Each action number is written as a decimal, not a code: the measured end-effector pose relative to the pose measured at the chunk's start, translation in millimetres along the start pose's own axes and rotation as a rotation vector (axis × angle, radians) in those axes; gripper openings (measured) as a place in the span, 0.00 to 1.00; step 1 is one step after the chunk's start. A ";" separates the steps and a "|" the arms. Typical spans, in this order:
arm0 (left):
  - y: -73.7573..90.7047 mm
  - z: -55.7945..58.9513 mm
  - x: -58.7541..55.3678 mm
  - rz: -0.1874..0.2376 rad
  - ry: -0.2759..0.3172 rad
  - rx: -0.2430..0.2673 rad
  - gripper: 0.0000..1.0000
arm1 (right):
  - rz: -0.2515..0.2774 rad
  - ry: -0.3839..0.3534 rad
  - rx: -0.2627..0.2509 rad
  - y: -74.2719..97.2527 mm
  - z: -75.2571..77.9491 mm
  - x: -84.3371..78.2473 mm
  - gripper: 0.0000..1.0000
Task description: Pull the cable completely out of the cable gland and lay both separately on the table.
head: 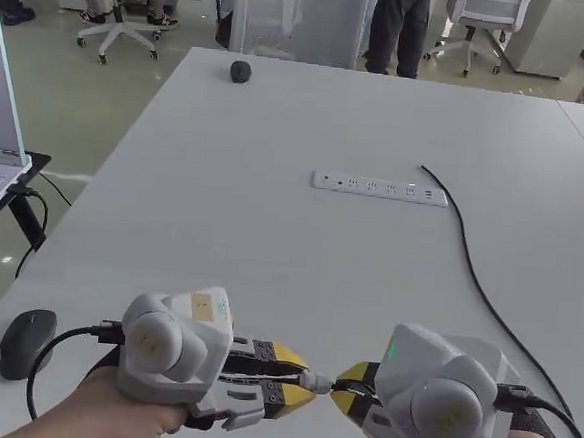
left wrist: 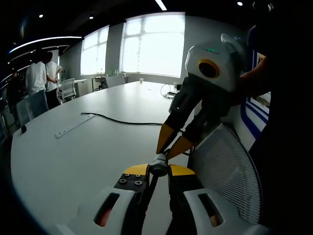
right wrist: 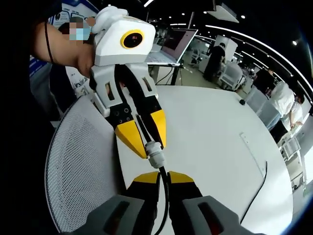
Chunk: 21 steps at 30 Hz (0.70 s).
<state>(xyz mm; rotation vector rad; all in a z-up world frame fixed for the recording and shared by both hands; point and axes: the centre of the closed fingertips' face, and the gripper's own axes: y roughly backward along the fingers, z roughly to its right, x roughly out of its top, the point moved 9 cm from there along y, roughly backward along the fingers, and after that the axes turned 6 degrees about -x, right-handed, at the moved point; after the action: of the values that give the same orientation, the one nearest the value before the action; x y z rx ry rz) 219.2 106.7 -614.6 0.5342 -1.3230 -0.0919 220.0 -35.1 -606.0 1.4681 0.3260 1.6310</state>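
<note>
We are at the pull: left gripper (head: 303, 382) clenched on the cable gland (head: 315, 383), right gripper (head: 345, 388) clamping the cable (right wrist: 165, 193) (threaded through). Next we need a straight pull apart.

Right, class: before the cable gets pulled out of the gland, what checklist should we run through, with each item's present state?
1. Left claw shut on the small white plastic cable gland: ok.
2. Right claw shut on the thin black cable just beside the gland: ok.
3. Cable out of the gland: not ok, it enters the gland.
4. Gland nut loosened: cannot tell.
5. Bare white table ahead for laying both down: ok.
</note>
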 end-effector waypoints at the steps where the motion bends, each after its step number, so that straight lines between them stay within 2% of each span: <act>1: 0.0 0.3 -0.1 0.000 0.001 0.000 0.15 | -0.001 0.000 0.001 0.0 0.0 -0.1 0.00; 5: -0.3 -0.5 0.3 0.004 0.004 0.004 0.15 | 0.004 -0.012 -0.005 0.0 1.2 -0.9 0.00; 10: 0.2 -3.7 3.0 0.011 0.002 0.016 0.15 | 0.000 -0.071 -0.026 1.2 9.1 -6.3 0.00; 21: 1.7 -4.8 5.2 0.013 0.000 0.015 0.15 | -0.034 -0.133 -0.055 1.6 16.2 -22.2 0.00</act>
<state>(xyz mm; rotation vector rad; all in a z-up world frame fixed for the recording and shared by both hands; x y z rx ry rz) 224.6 107.9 -610.0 0.5378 -1.3282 -0.0713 231.7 -58.1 -615.4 1.5128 0.2285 1.4952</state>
